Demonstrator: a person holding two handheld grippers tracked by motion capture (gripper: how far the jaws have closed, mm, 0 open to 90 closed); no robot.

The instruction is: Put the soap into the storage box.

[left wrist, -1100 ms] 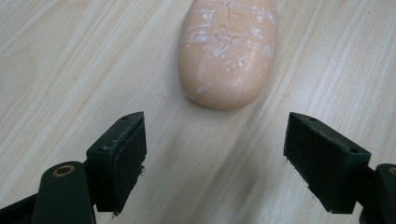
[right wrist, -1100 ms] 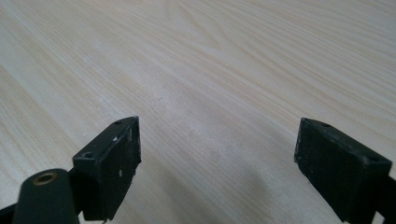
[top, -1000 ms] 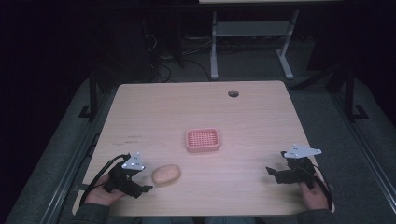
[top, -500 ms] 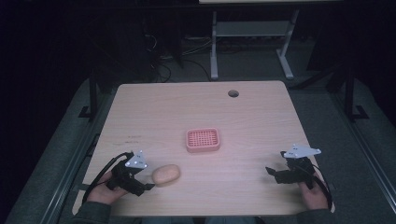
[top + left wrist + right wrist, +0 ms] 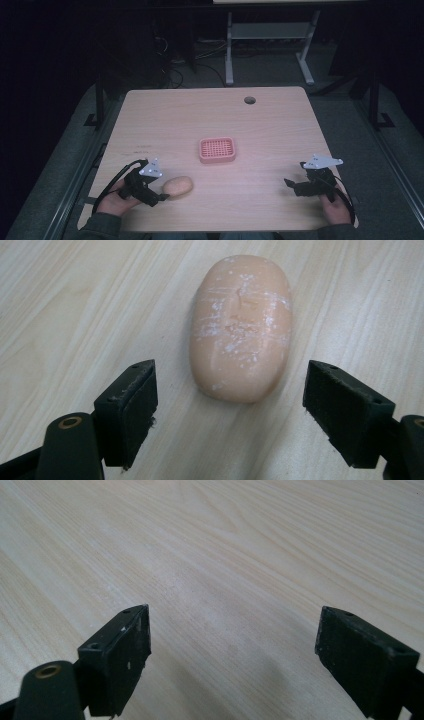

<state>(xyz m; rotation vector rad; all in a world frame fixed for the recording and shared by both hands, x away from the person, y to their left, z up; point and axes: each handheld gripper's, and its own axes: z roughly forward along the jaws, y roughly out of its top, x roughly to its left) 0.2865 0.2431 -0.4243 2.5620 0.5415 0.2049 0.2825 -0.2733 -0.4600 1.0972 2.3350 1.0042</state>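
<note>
Holding my left gripper (image 5: 161,195) wide open, I had its jaws just short of the soap bar (image 5: 241,325), which lay on the table (image 5: 210,115); up close its scuffed stamp was unreadable. The pink basket (image 5: 217,150) sat mid-table. My right gripper (image 5: 295,186) gaped over bare wood.
</note>
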